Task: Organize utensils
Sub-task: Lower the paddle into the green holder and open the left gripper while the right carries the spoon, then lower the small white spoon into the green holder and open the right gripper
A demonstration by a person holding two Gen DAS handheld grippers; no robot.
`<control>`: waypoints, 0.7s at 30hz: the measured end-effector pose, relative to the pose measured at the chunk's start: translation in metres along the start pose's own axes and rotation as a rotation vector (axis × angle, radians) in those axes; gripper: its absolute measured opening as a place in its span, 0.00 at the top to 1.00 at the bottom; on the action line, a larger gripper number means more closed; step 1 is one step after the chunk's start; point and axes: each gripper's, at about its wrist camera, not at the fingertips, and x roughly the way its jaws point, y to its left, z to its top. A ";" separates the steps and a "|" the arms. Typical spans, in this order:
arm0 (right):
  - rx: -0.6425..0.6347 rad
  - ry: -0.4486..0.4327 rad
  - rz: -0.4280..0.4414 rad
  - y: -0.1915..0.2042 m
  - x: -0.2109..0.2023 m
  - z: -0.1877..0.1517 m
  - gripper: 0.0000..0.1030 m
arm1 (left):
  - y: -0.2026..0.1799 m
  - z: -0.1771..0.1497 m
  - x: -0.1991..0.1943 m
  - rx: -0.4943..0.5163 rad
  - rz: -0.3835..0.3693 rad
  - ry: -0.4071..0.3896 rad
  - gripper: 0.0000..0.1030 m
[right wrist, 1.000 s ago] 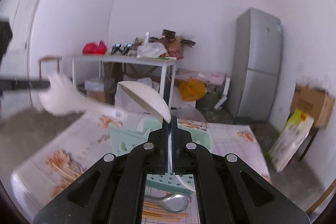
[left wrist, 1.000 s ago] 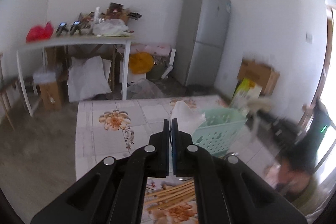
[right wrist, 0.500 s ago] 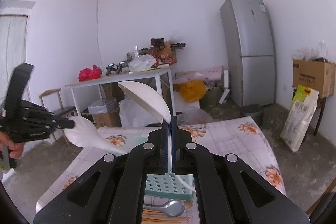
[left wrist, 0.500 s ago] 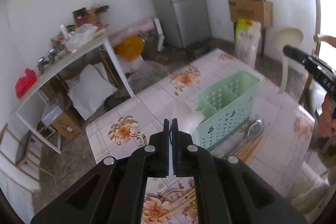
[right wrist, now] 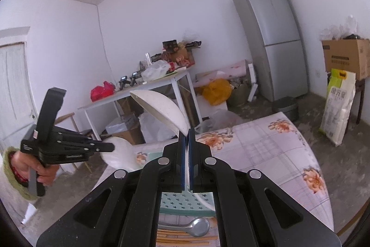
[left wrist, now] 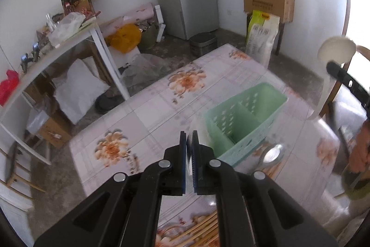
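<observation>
A mint green divided basket (left wrist: 245,122) stands on the floral tablecloth (left wrist: 161,112), just ahead and right of my left gripper (left wrist: 189,133). Its jaws are opening slightly, with a white spoon (right wrist: 118,154) between the pads; in the left wrist view the spoon shows only as a white blur. My right gripper (right wrist: 186,130) is shut on the handle of a white ladle (right wrist: 161,110), held in the air above the table. A metal spoon (left wrist: 272,153) and several wooden chopsticks (left wrist: 196,230) lie on the cloth beside the basket.
A grey fridge (right wrist: 270,38) and a cluttered white side table (right wrist: 138,94) stand behind the table. A cardboard box (left wrist: 268,1) and a white sack (left wrist: 261,38) sit at the far right. A hand (right wrist: 34,168) holds the left gripper (right wrist: 113,147) off the table's left edge.
The left gripper has swung and tipped down toward the basket, which now fills more of its view. The right gripper has rolled, still holding the ladle.
</observation>
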 end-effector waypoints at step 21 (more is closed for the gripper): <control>0.114 -0.003 0.237 -0.008 0.066 0.029 0.99 | 0.061 -0.107 -0.043 -0.498 -0.097 -0.195 0.16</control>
